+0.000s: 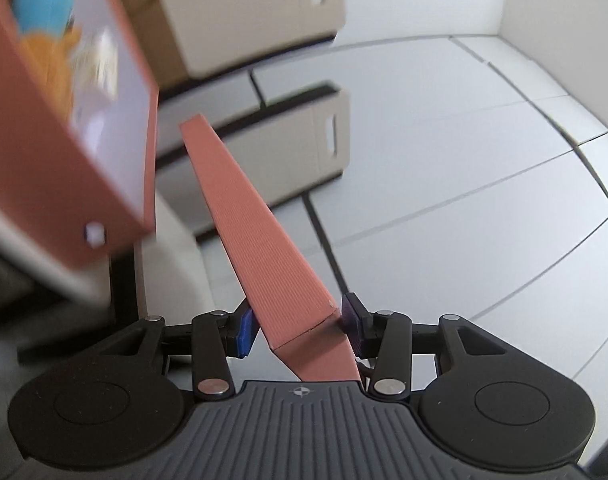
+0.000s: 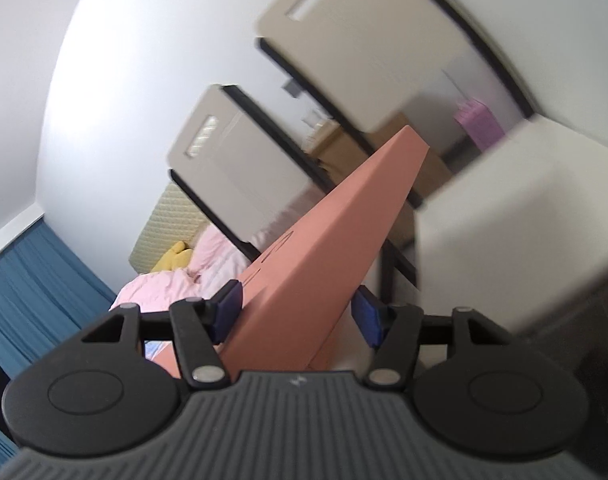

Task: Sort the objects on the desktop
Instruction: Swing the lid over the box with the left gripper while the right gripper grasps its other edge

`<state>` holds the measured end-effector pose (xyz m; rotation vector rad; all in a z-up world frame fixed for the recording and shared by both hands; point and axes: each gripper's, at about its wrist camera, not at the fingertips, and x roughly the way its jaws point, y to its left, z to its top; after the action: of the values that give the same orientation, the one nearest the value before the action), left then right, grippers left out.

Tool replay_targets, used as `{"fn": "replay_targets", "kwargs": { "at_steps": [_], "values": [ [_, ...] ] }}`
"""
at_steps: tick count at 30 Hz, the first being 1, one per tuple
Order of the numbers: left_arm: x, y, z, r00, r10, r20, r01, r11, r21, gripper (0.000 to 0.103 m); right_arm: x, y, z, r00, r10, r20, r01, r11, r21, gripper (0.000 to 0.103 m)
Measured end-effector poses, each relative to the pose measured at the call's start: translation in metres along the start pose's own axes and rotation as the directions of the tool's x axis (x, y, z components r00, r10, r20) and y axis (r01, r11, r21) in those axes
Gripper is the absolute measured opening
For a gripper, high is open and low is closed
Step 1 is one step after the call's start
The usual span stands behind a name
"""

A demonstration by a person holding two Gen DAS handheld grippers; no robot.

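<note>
Left wrist view: left gripper (image 1: 298, 330) clamps a lid (image 1: 260, 236), box (image 1: 64, 120) at ten o'clock; right gripper (image 2: 298, 316) clamps the box (image 2: 328, 240), apparently separating them.

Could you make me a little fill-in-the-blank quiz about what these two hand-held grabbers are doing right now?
1. The left gripper is clamped on a flat ____-coloured box lid.
2. The right gripper grips a box part of the ____ colour.
3. The pads on the fingers are ____.
4. The beige shelf bins each have a slot-shaped ____.

Missing words: salmon; same; blue; handle
</note>
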<state>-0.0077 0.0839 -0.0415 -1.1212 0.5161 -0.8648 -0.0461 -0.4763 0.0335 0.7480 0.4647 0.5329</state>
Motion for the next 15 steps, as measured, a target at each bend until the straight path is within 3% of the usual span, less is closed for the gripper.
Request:
{"fn": "replay_targets", "kwargs": {
  "at_steps": [7, 15],
  "values": [
    [-0.034, -0.012, 0.057, 0.982, 0.074, 0.174, -0.084, 0.995, 0.055, 0.049, 0.106, 0.026, 0.029, 0.994, 0.098, -0.044, -0.100, 0.994, -0.042, 0.061],
    [-0.050, 0.019, 0.108, 0.918, 0.206, 0.338, -0.224, 0.974, 0.016, 0.050, 0.254, 0.017, 0.038, 0.974, 0.184, -0.131, -0.188, 0.982, -0.022, 0.062]
  ]
}}
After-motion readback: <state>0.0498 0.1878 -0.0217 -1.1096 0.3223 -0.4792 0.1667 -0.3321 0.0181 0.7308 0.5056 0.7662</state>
